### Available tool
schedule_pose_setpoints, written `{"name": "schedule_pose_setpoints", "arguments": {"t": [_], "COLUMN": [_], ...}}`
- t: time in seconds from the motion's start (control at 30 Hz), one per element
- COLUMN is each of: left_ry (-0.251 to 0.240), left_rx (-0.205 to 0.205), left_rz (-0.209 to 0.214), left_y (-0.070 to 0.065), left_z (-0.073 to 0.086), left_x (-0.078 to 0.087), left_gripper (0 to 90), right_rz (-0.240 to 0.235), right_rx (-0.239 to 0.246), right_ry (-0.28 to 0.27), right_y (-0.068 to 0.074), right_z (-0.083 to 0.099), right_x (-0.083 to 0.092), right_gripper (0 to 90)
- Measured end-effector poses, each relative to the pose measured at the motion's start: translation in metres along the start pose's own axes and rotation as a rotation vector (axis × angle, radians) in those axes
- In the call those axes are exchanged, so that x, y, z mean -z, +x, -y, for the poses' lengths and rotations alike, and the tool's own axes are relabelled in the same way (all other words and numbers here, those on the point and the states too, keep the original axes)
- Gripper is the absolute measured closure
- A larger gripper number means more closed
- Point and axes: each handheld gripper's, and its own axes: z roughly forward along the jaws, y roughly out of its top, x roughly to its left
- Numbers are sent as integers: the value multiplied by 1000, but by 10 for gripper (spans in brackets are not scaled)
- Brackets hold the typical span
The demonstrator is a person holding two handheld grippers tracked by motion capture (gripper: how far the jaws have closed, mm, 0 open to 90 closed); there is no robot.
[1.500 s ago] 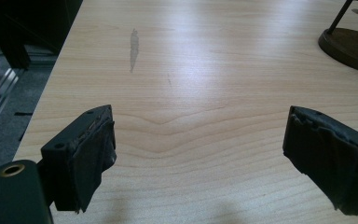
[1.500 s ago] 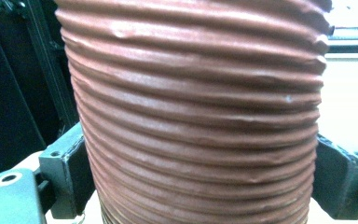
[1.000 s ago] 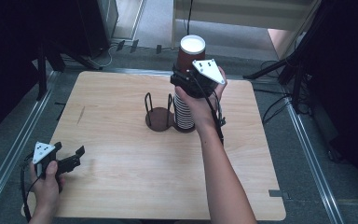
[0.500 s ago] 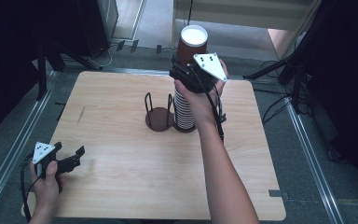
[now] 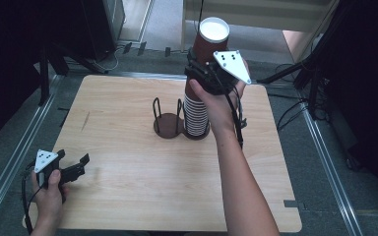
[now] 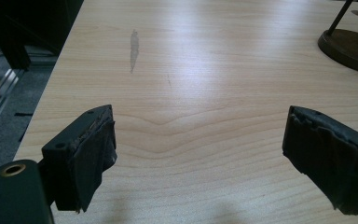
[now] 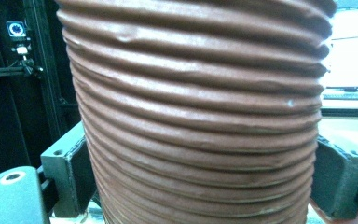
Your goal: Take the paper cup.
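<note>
No legible writing appeared anywhere at the table.
The brown cups (image 5: 203, 73), the wooden table (image 5: 142, 162), the dark stand (image 5: 168, 123) and the grey plates atop both grippers carried no readable text, label, brand or number; a small blue-ringed emblem on a dark pole (image 7: 16, 29) in the right gripper view was too small to make out.

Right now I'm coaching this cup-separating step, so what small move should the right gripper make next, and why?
Probably lift straight up a little more. The right gripper clamps the brown cup at the top of the cup stack, and that cup looks not yet clear of the ones below. The left gripper sits open near the table's corner, so nothing steadies the stack.
</note>
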Motion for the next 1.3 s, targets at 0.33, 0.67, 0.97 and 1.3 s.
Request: {"name": "schedule_pose_setpoints", "arguments": {"t": [0.33, 0.67, 0.97, 1.3], "left_ry": [0, 0, 6, 7], "left_rx": [0, -1, -7, -12], "left_rz": [0, 6, 8, 2], "left_y": [0, -1, -1, -1], "left_z": [0, 0, 0, 0], "left_x": [0, 0, 0, -1], "left_gripper": [99, 99, 99, 99], "right_rz": [22, 60, 86, 103], "right_rx": [-17, -38, -44, -39], "right_ry": [-19, -10, 1, 25], "right_y": [-19, -41, -61, -73], "right_z": [-8, -1, 8, 24], "right_x": [17, 30, 47, 61], "right_gripper": [113, 113, 113, 112]}}
